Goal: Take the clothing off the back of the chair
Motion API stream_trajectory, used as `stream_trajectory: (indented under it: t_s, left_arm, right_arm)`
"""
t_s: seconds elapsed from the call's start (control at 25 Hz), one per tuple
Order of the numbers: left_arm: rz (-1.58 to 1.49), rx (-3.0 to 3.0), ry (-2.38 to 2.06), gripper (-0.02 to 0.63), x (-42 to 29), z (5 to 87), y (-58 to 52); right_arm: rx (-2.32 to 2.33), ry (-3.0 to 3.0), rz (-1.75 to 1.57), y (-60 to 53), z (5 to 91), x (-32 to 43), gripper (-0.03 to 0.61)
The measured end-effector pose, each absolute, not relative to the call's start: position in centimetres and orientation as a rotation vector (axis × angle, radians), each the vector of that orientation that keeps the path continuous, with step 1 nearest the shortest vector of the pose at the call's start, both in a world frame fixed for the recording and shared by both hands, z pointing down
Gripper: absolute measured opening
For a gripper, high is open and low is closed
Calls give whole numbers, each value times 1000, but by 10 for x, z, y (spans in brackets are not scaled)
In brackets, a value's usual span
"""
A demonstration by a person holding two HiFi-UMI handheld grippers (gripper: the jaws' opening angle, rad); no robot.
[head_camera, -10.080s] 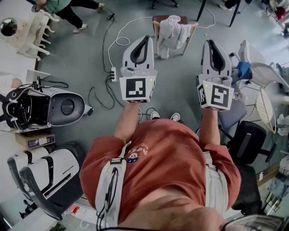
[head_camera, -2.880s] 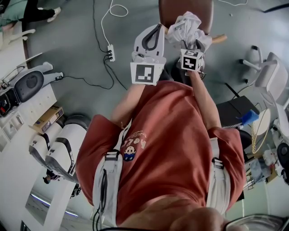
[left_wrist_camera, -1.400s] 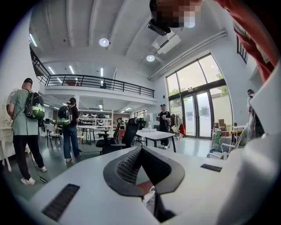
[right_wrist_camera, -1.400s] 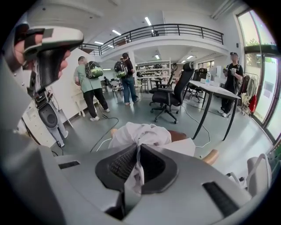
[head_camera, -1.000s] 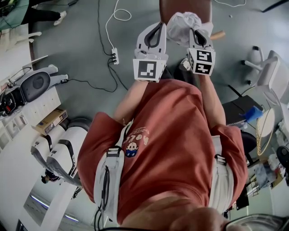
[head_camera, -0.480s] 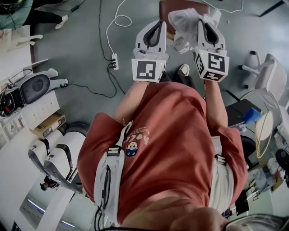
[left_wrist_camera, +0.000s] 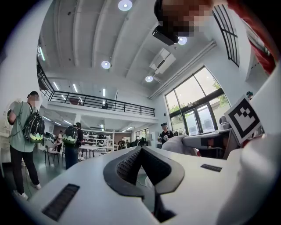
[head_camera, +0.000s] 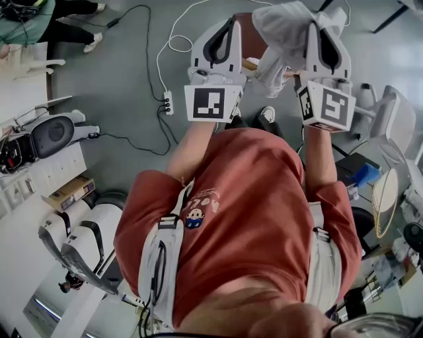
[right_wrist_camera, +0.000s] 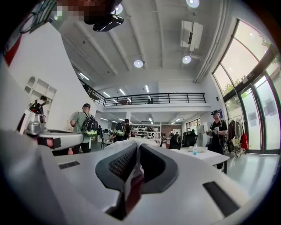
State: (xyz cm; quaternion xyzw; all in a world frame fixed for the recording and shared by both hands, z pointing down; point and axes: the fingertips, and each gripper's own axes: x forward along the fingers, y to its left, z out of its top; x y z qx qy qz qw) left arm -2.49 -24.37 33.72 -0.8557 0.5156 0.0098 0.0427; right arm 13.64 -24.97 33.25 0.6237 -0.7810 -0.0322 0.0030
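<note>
A white-grey piece of clothing (head_camera: pixel 281 25) hangs bunched from my right gripper (head_camera: pixel 323 16), which is shut on it and held high above the brown chair (head_camera: pixel 246 34). In the right gripper view a strip of the cloth (right_wrist_camera: pixel 133 186) is pinched between the jaws of the right gripper (right_wrist_camera: pixel 137 147), which points level into the hall. My left gripper (head_camera: pixel 229 22) is raised beside it, just left of the clothing, with its jaws shut on nothing. The left gripper (left_wrist_camera: pixel 140 148) also points level, and the pale clothing (left_wrist_camera: pixel 174 143) shows off to its right.
On the grey floor lie a white power strip (head_camera: pixel 167 103) and looping cables (head_camera: pixel 177 41). White machines (head_camera: pixel 49 135) and a cardboard box (head_camera: pixel 66 192) stand at the left, and a grey office chair (head_camera: pixel 386 109) at the right. People (left_wrist_camera: pixel 24 132) stand about the hall.
Both grippers have risen, the right one much more. The clothing has come up with the right gripper, away from the chair's back. Both gripper views now look level across the hall.
</note>
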Motion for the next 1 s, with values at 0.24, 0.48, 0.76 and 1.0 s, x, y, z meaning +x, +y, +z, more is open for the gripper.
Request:
stream_trajectory:
  t_s: [0.24, 0.48, 0.76, 1.0]
  left_arm:
    - [81, -2580, 1559, 14, -24, 288, -254]
    - [156, -2506, 1524, 14, -24, 238, -259]
    - [294, -2447, 1494, 14, -29, 188, -256]
    - [205, -2371, 1465, 14, -22, 158, -254]
  right_arm:
    - [2028, -2470, -286, -246, 271, 145, 40]
    - [2097, -2490, -470, -240, 209, 157, 41]
    - [2177, -2487, -719, -224, 133, 162, 41]
    - [2249, -2423, -841, -215, 95, 176, 41]
